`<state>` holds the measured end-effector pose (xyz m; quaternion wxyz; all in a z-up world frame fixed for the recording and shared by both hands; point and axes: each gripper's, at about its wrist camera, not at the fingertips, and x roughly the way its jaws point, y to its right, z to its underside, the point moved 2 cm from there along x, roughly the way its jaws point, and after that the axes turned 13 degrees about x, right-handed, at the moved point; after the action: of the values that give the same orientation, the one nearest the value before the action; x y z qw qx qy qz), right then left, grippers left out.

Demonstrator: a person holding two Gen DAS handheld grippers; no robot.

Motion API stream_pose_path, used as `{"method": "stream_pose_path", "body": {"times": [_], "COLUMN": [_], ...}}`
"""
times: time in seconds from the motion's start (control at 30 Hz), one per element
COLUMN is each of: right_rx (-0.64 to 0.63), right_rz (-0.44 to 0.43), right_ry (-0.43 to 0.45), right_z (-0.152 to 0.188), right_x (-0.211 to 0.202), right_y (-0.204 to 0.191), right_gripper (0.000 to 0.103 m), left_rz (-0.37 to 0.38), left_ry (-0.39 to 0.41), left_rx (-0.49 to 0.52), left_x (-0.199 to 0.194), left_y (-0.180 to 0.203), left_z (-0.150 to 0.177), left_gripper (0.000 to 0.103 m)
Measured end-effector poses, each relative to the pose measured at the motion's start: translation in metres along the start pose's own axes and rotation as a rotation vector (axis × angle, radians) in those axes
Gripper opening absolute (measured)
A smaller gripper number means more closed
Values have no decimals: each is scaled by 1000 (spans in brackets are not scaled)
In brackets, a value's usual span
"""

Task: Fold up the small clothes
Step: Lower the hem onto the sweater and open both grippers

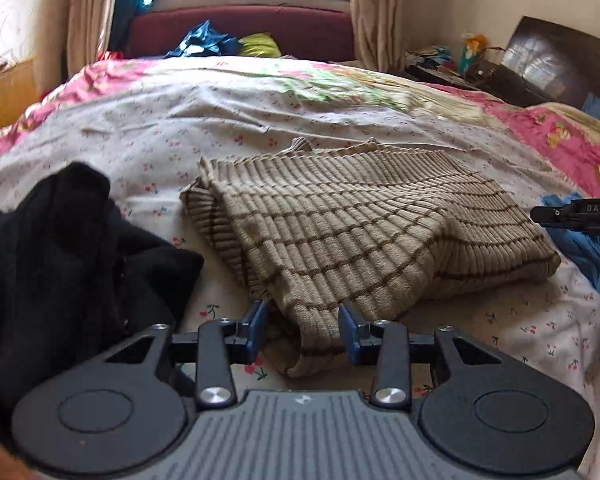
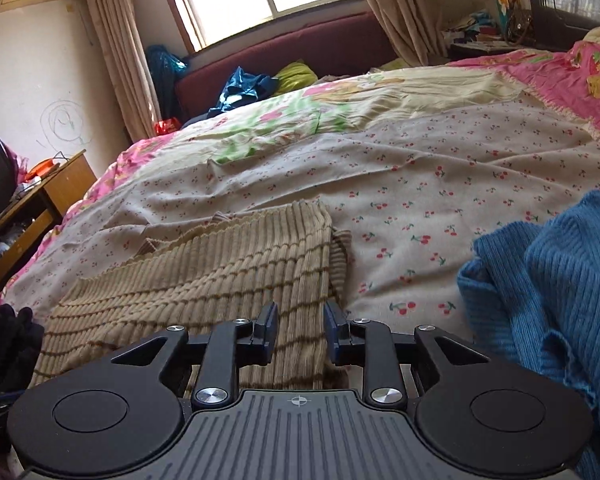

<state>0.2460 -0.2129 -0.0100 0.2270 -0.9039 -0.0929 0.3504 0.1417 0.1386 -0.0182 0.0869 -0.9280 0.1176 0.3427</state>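
Note:
A folded beige ribbed sweater [image 1: 360, 232] with thin brown stripes lies on the cherry-print bed sheet [image 1: 160, 128]. My left gripper [image 1: 303, 330] is open at its near corner; the knit corner lies loosely between the blue fingertips, which do not press it. My right gripper [image 2: 300, 332] is open over the sweater [image 2: 204, 288] near its right edge, nothing clamped. Its tip also shows at the right edge of the left wrist view, right gripper [image 1: 572, 216].
A crumpled black garment [image 1: 60, 260] lies left of the sweater, and a blue knit garment [image 2: 548, 288] lies right of it. Beyond the bed are a maroon couch [image 2: 300, 52] with bags, a wooden desk [image 2: 40, 208] at left and a cluttered stand [image 1: 440, 64].

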Motion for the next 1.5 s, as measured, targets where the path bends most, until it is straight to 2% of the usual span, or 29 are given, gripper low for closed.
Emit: {"method": "stream_pose_path", "body": {"times": [0.07, 0.13, 0.17, 0.2, 0.23, 0.37, 0.5, 0.6, 0.73, 0.77, 0.83, 0.97, 1.1, 1.2, 1.3, 1.4, 1.43, 1.47, 1.5], "right_rx": [8, 30, 44, 57, 65, 36, 4, -9, 26, 41, 85, 143, 182, 111, 62, 70, 76, 84, 87], "right_rz": [5, 11, 9, 5, 6, 5, -18, -48, -54, -54, -27, -4, 10, 28, 33, 4, -5, -21, -33], "right_ry": [-19, -45, -55, -63, -68, -81, -110, -160, -194, -198, -199, -172, -192, -161, -142, -99, -81, -64, -60], "right_z": [7, 13, 15, 17, 17, 20, 29, 36, 30, 29, 26, 28, 26, 23, 20, 12, 8, 2, -2], "right_x": [0, 3, 5, 7, 8, 5, 3, 4, 6, 8, 11, 2, 10, 0, -14, -27, -29, -28, -25], "right_y": [5, 10, 13, 16, 17, 19, 20, 21, 28, 29, 32, 44, 52, 43, 39, 35, 33, 30, 27], "right_gripper": [26, 26, 26, 26, 26, 34, 34, 35, 37, 30, 10, 9, 9, 18, 20, 20, 25, 36, 41], "left_rz": [4, 5, 14, 20, 18, -19, -32, -17, -23, -29, -37, -58, -64, -73, -100, -121, -123, -135, -147], "left_ry": [-26, -80, -103, -131, -143, -165, -176, -184, -195, -197, -196, -201, -200, -194, -159, -105, -82, -59, -33], "left_rx": [65, 59, 27, -15, -31, -44, -25, -57, -49, -43, -45, -26, -27, -34, 9, 20, 21, 22, 19], "left_x": [5, 20, 26, 33, 35, 27, 24, 27, 27, 26, 25, 29, 27, 17, -1, -17, -21, -23, -25], "left_y": [6, 3, -3, -10, -16, -34, -33, -37, -34, -32, -31, -29, -30, -30, -20, -13, -12, -12, -11], "left_z": [-3, -1, 1, 5, 6, 8, 11, 10, 8, 8, 9, 11, 11, 9, 3, -6, -10, -15, -21], "left_gripper": [52, 51, 47, 32, 28, 28, 28, 28, 28, 29, 29, 30, 31, 32, 34, 34, 34, 34, 34]}}
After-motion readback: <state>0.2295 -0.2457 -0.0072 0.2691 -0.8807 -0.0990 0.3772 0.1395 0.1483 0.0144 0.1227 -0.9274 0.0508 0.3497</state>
